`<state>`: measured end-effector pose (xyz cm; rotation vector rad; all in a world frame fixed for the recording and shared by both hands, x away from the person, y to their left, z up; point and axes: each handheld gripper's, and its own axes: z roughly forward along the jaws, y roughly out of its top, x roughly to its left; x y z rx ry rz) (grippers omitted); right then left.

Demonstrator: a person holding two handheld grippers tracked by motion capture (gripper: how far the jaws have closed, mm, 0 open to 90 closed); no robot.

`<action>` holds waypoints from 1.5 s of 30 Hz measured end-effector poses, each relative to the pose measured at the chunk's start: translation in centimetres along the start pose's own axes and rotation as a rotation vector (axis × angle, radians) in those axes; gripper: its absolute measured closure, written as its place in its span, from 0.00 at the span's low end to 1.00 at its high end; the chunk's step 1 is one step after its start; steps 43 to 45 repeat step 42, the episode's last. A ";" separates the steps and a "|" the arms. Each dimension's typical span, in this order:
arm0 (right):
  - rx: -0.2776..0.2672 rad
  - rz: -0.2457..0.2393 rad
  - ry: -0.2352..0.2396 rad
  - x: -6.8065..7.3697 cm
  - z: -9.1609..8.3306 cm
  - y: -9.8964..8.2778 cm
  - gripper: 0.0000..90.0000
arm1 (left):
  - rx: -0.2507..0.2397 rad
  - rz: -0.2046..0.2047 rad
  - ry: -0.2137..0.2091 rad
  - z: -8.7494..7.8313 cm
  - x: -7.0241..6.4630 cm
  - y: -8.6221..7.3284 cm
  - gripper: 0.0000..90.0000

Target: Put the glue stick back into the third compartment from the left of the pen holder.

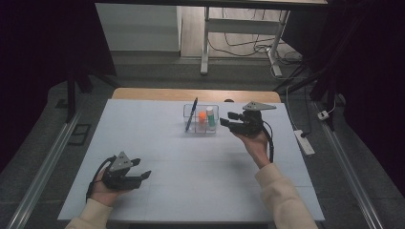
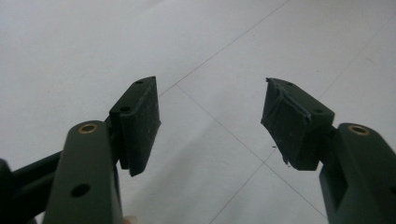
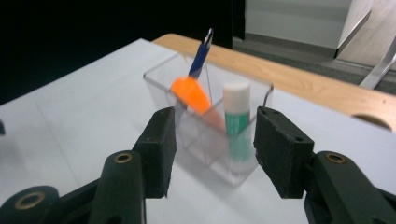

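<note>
The clear organizer box your right tool is aimed at sits just above the centre of the high view, toward the far edge of the white tabletop. In the right gripper view the box fills the middle of the frame, framed by the jaws but not touched by them. A blue pen leans out of its far compartment, an orange item lies blurred beside it, and a white-capped glue stick with a green label stands upright in the compartment nearest the right jaw.

Your right tool hovers just right of the box in the high view, its jaws spread apart with nothing pinched between them.

Your left tool is in the lower left of the high view, well apart from the box, low over the bare tabletop. Its jaws are spread too, and in the left gripper view the gap between the pads holds nothing but white surface.
</note>
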<state>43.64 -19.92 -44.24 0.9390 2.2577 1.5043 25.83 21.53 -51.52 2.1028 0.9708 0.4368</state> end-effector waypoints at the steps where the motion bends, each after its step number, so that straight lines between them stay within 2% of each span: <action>1: 0.001 0.003 0.003 0.0 -0.2 -0.4 0.53 | 0.001 0.001 0.000 0.0 0.0 0.0 0.41; 13: 0.068 -0.020 0.019 0.5 -3.2 -4.4 0.52 | 0.006 -0.007 0.001 0.2 0.1 0.0 0.40; 19: 0.099 -0.024 0.019 0.6 -5.3 -6.4 0.51 | 0.005 -0.009 0.001 0.1 0.2 0.0 0.40; 27: 0.123 -0.051 0.043 1.2 -7.8 -8.8 0.50 | -0.002 -0.011 0.007 0.1 0.2 0.1 0.40; 29: 0.128 -0.065 0.039 1.3 -8.3 -9.2 0.50 | -0.004 -0.013 0.007 0.1 0.3 0.1 0.40; 36: 0.132 -0.060 0.043 1.3 -9.5 -10.3 0.50 | -0.005 -0.019 0.008 0.0 0.4 0.0 0.40; 45: 0.117 -0.052 0.049 1.3 -9.8 -10.3 0.50 | -0.005 -0.019 0.008 0.1 0.4 0.1 0.40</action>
